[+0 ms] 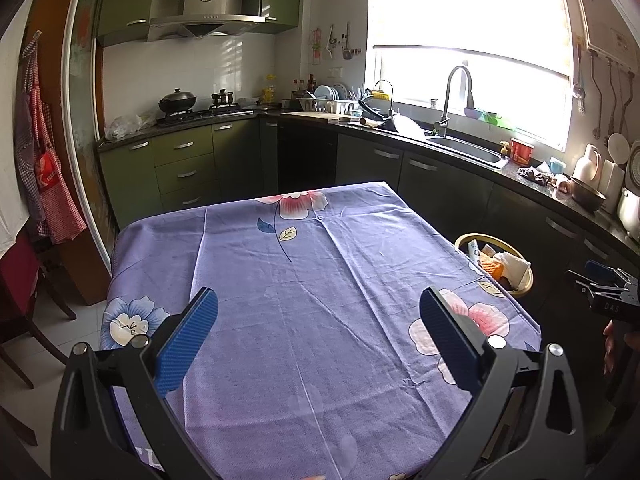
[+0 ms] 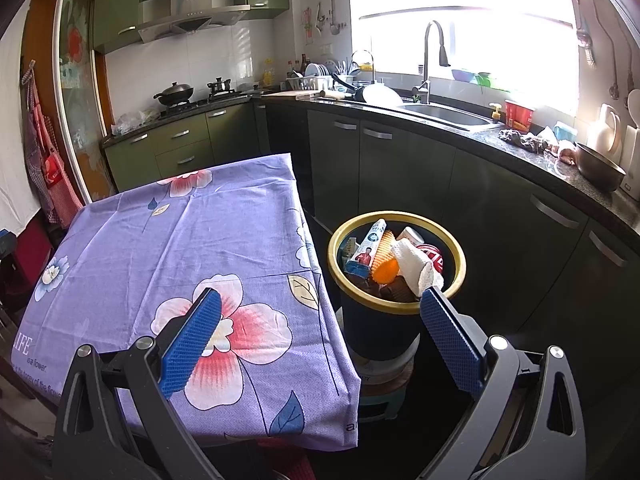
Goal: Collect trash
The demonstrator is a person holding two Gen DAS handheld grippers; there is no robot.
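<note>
A dark bin with a yellow rim (image 2: 456, 280) stands beside the table's right edge; it also shows in the left wrist view (image 1: 528, 280). It holds a crumpled white paper towel (image 2: 416, 266), an orange foam net (image 2: 385, 264), a blue-white tube (image 2: 366, 252) and other scraps. My right gripper (image 2: 320, 308) is open and empty, held over the table corner and the bin's near rim. My left gripper (image 1: 318, 306) is open and empty above the purple floral tablecloth (image 1: 300, 300). The cloth shows only its flower print.
Dark cabinets and a counter with a sink (image 2: 448, 114) run along the right and back. A stove with pots (image 1: 180, 104) is at the back left. The bin sits on a small stool (image 2: 380, 384). A chair (image 1: 20, 300) stands at the left.
</note>
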